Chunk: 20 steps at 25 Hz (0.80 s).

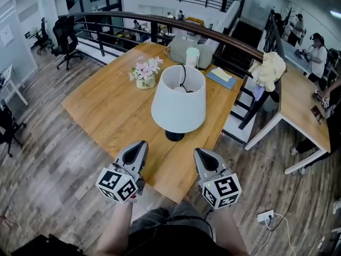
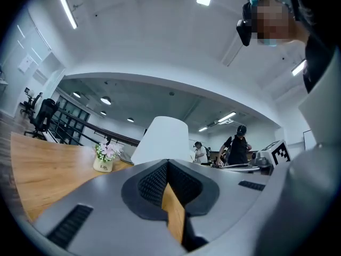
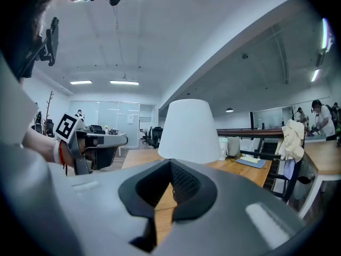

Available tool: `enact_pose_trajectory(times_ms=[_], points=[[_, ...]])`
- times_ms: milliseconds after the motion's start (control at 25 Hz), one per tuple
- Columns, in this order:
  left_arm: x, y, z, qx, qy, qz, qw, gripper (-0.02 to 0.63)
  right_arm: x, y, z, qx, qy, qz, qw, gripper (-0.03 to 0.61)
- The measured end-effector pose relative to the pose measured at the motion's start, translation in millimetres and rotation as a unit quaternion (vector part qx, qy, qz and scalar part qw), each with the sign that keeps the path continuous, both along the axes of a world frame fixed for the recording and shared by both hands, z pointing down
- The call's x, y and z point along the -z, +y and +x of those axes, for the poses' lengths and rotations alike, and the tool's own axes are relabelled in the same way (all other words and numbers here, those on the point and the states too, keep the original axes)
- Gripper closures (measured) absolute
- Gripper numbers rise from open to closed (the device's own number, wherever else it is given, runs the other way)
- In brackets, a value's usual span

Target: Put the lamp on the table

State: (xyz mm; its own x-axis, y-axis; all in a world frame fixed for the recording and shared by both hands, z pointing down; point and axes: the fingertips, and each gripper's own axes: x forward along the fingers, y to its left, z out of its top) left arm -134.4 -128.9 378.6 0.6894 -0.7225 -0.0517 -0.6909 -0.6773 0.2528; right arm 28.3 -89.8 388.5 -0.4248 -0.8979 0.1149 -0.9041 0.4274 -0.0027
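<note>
the lamp (image 1: 178, 104) stands up straight on the desk (image 1: 114, 111), near its front edge, and my left claw (image 1: 140, 145) and my right claw (image 1: 200, 153) are both pinched together with nothing in them, so i think the job is done.

Lamp (image 1: 178, 108): white shade, blk base. Table (image 1: 106, 111): honey-brown wood grain. Behind lamp: pink/white flowers (image 1: 147, 67), cream pot (image 1: 145, 82), blue folder (image 1: 218, 79).
</note>
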Motion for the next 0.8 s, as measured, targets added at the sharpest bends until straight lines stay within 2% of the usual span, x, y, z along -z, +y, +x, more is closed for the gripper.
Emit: enact_pose_trajectory(times_ms=[160, 360, 640, 800], points=[[10, 4, 5, -0.008, 0.018, -0.001, 0.9998, 0.617, 7, 3, -3, 0.001, 0.013, 0.002, 1.0, 0.571], [12, 11, 7, -0.017, 0.03, -0.009, 0.9994, 0.617, 13, 8, -8, 0.011, 0.003, 0.005, 1.0, 0.571], [13, 16, 0, 0.002, 0.026, -0.017, 0.9995, 0.617, 20, 12, -11, 0.018, -0.015, 0.013, 1.0, 0.571], [10, 15, -7, 0.02, 0.046, -0.039, 0.998, 0.617, 24, 15, -15, 0.026, -0.018, 0.018, 0.999, 0.571]])
